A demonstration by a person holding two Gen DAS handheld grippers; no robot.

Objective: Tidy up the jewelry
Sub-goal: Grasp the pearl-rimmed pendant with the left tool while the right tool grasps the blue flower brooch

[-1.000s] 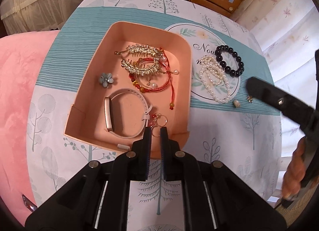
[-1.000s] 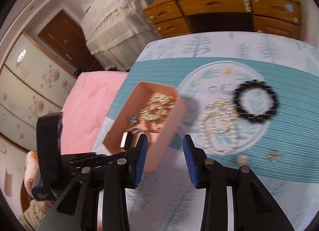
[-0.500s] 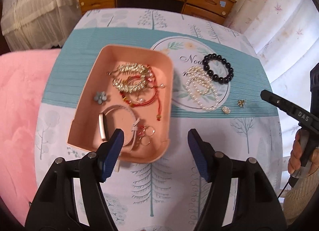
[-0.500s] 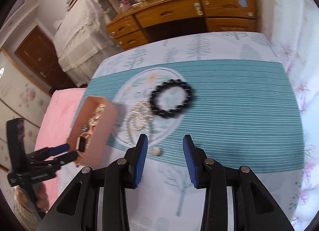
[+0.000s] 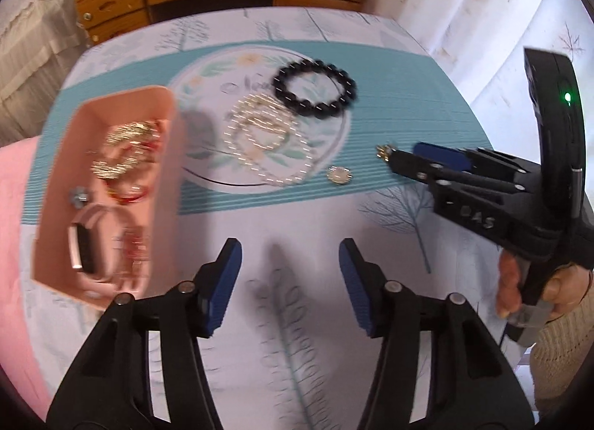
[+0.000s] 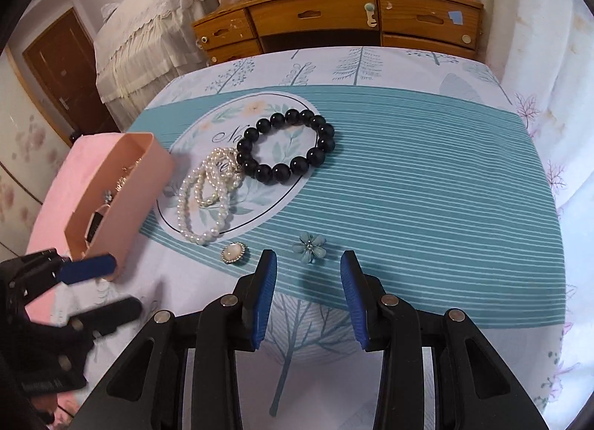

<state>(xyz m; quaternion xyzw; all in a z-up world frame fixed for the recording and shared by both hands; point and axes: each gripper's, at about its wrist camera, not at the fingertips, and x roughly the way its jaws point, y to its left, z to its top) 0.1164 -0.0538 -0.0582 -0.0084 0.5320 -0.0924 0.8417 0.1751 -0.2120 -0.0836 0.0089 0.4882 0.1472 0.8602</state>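
A pink tray (image 5: pixel 163 155) (image 6: pixel 137 185) on the left holds gold clips, red bracelets, a white band and a small flower. On the cloth lie a black bead bracelet (image 5: pixel 315 90) (image 6: pixel 286 146), a pearl necklace (image 5: pixel 267 144) (image 6: pixel 208 199), an oval white brooch (image 5: pixel 338 175) (image 6: pixel 234 252) and a blue flower brooch (image 6: pixel 309 246). My left gripper (image 5: pixel 289 270) is open and empty over bare cloth. My right gripper (image 6: pixel 308 289) is open and empty, its tips just short of the blue flower brooch. In the left wrist view the right gripper (image 5: pixel 401 159) partly hides that brooch.
The table carries a white and teal tree-print cloth (image 6: pixel 427 188). A wooden dresser (image 6: pixel 334 25) stands beyond the far edge. A pink bed (image 5: pixel 15 177) lies to the left. A white curtain (image 6: pixel 557 58) hangs on the right.
My left gripper opened and pulled back from the tray, swinging right. My right gripper swung right and down toward the blue flower brooch.
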